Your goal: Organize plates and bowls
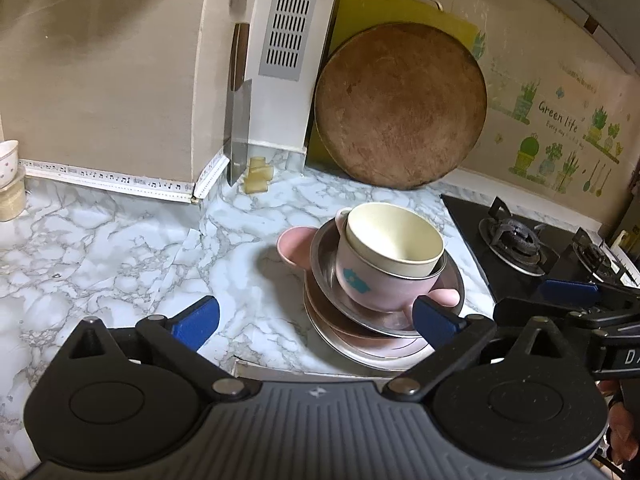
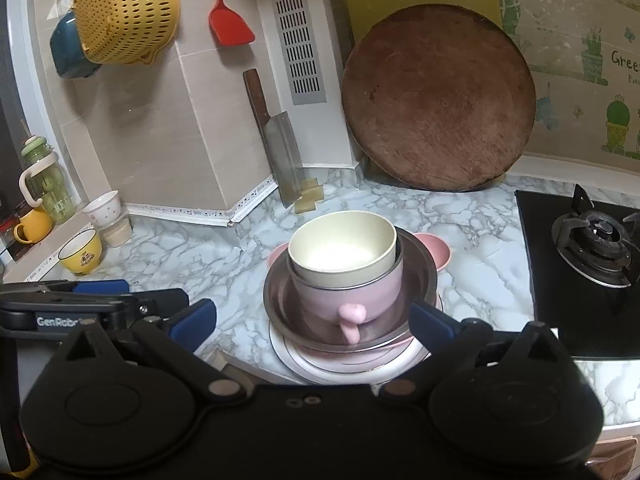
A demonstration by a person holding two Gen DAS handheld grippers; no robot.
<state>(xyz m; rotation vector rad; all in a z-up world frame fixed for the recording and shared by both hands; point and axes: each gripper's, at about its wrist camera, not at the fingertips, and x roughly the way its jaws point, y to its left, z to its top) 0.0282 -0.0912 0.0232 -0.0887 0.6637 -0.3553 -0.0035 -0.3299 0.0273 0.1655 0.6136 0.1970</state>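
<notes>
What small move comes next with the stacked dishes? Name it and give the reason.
Probably draw both hands back clear. The left gripper and right gripper stand open and empty, and the cream bowl already sits nested in the pink cup, inside the steel bowl, on the plates. The stack looks finished.

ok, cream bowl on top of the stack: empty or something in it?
Empty. The cream bowl shows a bare, clean inside in both views, nested in the pink cup.

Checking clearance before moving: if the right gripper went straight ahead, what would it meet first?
Most likely the steel bowl in the stacked dishes, directly between the open right gripper fingers; depth is uncertain.
</notes>
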